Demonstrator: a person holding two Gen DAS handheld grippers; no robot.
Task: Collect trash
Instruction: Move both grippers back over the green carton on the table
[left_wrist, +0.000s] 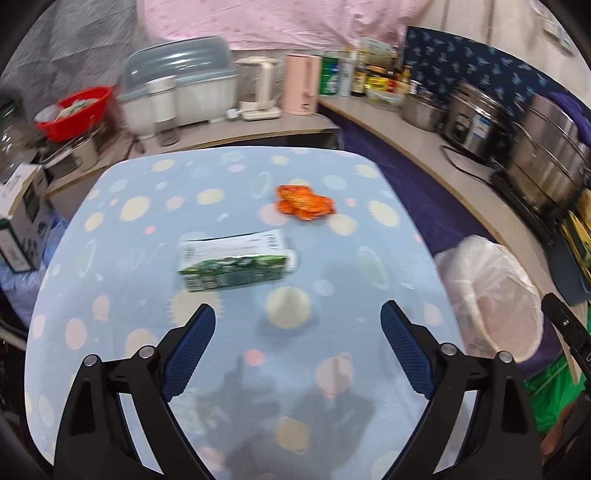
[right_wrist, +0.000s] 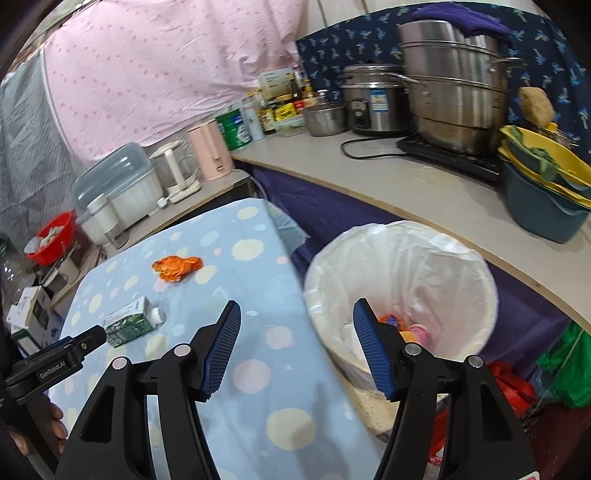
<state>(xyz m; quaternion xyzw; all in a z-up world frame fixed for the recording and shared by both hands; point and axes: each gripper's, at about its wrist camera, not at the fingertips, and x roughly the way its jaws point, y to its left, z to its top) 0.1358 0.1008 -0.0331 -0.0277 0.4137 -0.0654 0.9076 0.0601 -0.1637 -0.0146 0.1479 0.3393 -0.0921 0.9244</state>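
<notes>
Green carton (left_wrist: 236, 264) and orange wrapper (left_wrist: 304, 202) are lying on the desk (left_wrist: 110, 295); both hand-held grippers, left (left_wrist: 297, 325) and right (right_wrist: 296, 320), are gaping wide, holding nothing.

home kitchen | steel steamer pots (right_wrist: 456, 96) — rice cooker (right_wrist: 375, 101) — sauce bottles (right_wrist: 284, 105) — kettles (left_wrist: 301, 83) on counter (right_wrist: 424, 184)

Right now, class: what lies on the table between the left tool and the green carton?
Only bare spotted tablecloth. In the left wrist view, the open left tool faces the green carton with nothing between.
</notes>
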